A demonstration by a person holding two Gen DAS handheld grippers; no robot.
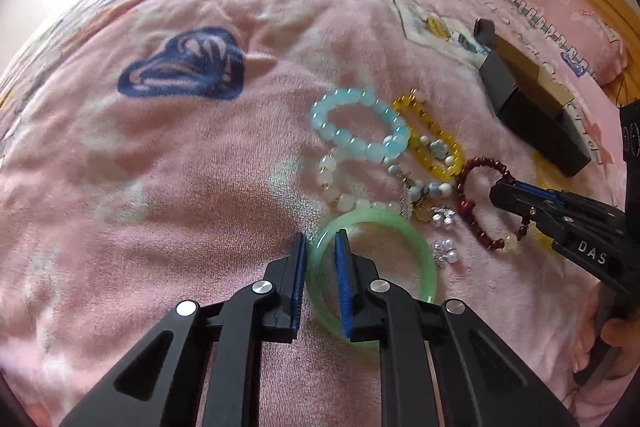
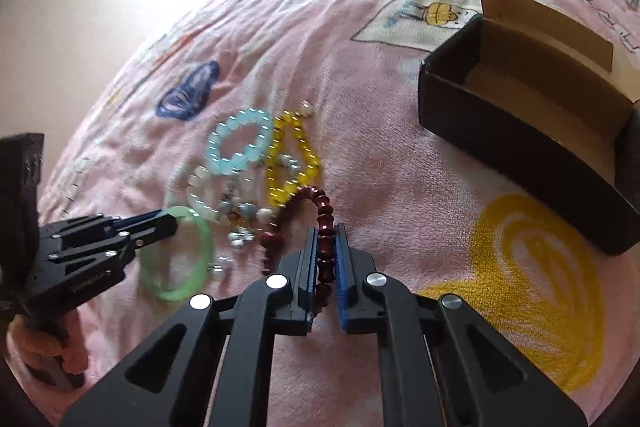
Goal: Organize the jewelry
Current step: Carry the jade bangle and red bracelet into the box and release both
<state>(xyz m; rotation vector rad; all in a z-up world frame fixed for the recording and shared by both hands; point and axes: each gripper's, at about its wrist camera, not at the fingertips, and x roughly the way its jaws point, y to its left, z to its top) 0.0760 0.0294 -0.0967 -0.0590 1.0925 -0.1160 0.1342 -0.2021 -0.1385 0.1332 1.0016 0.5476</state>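
A pink blanket (image 1: 168,187) with printed figures lies under everything. Ahead and right of the right gripper (image 2: 325,259) sits an open black box (image 2: 500,123), its long axis running away to the right. The left gripper (image 1: 322,267) grips the near-left rim of a translucent green bangle (image 1: 424,259) lying flat; one finger sits inside the ring, one outside. The right gripper's jaws pinch a dark red bead bracelet (image 2: 320,211), whose strand runs straight forward between them, then curves left. Just beyond lie light blue (image 1: 360,123), yellow (image 1: 432,135) and white (image 1: 332,179) bead bracelets, touching.
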